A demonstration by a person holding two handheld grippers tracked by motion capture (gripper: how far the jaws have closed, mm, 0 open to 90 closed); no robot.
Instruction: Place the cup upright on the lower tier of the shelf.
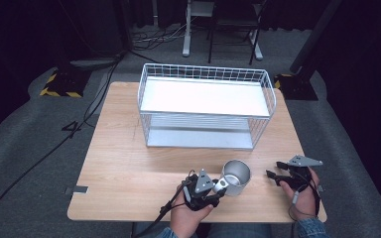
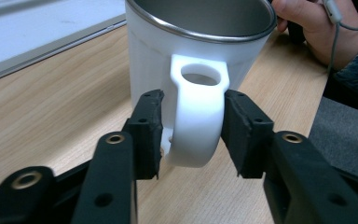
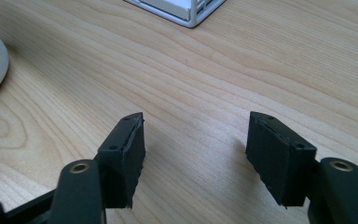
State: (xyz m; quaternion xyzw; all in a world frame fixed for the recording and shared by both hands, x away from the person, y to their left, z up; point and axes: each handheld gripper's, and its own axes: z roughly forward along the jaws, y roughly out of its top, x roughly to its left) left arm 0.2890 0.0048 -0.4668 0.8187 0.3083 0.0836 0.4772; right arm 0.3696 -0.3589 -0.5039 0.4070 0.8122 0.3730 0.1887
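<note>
Grasping is the step in hand, by my reading: the left claw (image 2: 193, 123) has its two black jaws set on either side of the white loop handle (image 2: 196, 116) of the white mug with a bare steel rim and steel inside (image 2: 200, 51), and both pads look to be touching the handle's flanks, so I take it as clenched on the handle. In the high view that left claw (image 1: 217, 191) sits at about six o'clock on the pale wood-grain desk (image 1: 129, 163), near the front edge, with the mug (image 1: 236, 177) standing upright just beyond it toward one o'clock. The right claw (image 1: 273, 177), at about four o'clock on the desk and apart from the mug, rests with its jaws spread wide; in the right gripper view the right claw (image 3: 193, 149) has nothing but bare wood between its pads, so it is released and idle. Farther off, at twelve o'clock, stands the white wire two-tier rack with flat white shelves (image 1: 206, 106), both shelves bare. The next move, I judge, calls for a firm hold on the handle before lifting, since the mug's weight hangs off to one side and could swing or slip; then a level carry toward the rack, high enough to clear its wire rim.
</note>
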